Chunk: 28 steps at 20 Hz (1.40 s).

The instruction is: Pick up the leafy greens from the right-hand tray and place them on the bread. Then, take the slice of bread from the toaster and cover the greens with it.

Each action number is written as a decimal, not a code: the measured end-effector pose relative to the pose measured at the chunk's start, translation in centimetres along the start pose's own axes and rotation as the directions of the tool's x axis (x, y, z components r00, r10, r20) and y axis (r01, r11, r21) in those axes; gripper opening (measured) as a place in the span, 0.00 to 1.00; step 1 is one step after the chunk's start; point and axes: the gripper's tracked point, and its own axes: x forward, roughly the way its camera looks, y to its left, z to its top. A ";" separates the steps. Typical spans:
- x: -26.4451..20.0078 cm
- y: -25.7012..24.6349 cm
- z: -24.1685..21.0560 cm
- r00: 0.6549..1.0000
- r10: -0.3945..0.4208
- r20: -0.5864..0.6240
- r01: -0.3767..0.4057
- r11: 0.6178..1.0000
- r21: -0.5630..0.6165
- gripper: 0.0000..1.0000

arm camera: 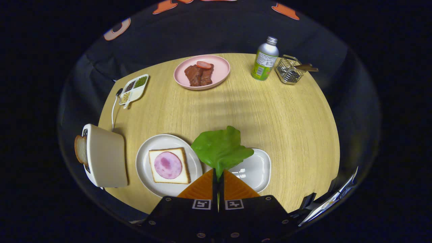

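Observation:
My gripper (pixel 218 176) is shut on the stem of a green lettuce leaf (pixel 220 147), which stands up just ahead of the fingertips. Under it and slightly to the right lies the white rounded tray (pixel 258 168), bare. Left of the fingers a round white plate (pixel 145 158) carries a square bread slice (pixel 168 166) topped with a pink ham round (pixel 167 165). Further left stands a white toaster (pixel 106 160) with a slice of bread (pixel 80 149) sticking out of its slot.
On the round wooden table (pixel 270 111), beyond the leaf, sit a pink plate of meat (pixel 201 72), a metal bottle (pixel 265 59) and a small wire basket (pixel 289 70). A divided dish of seeds (pixel 134 89) and a white cable lie behind the toaster.

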 end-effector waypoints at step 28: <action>6.6 11.0 -4.0 0.992 0.105 -0.074 -0.111 0.990 -0.082 0.14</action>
